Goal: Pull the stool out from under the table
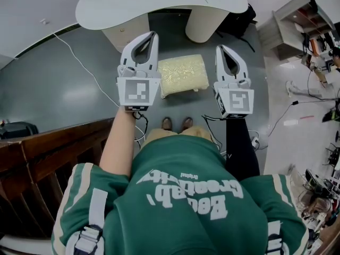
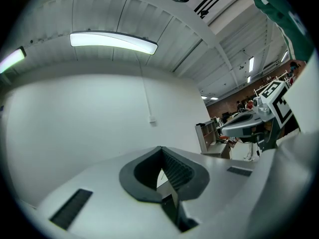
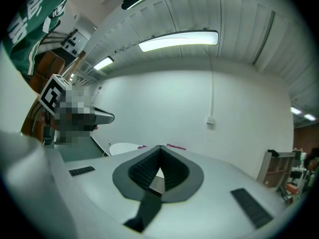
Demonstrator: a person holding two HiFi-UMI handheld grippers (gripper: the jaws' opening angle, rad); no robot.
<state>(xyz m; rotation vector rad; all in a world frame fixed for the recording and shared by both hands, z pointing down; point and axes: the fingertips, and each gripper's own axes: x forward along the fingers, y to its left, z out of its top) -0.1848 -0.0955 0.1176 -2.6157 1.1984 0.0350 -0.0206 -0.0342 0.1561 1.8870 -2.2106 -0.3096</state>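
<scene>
In the head view a stool with a cream, rectangular cushion (image 1: 183, 74) stands on the grey floor just in front of the white table (image 1: 159, 7) and its two pale legs. My left gripper (image 1: 153, 35) is held up left of the cushion, jaws shut and empty. On the cushion's right, my right gripper (image 1: 220, 48) is held up too, shut on nothing. Both gripper views point at a white wall and ceiling. The left gripper (image 2: 161, 148) and the right gripper (image 3: 159, 147) show their jaws pressed together. The stool is out of sight in both gripper views.
A dark wooden railing (image 1: 48, 153) runs at the lower left. A white cable (image 1: 79, 62) crosses the floor on the left. A shelf unit (image 1: 292, 25) and cluttered gear stand at the right. The person's shoes (image 1: 177, 123) are just short of the stool.
</scene>
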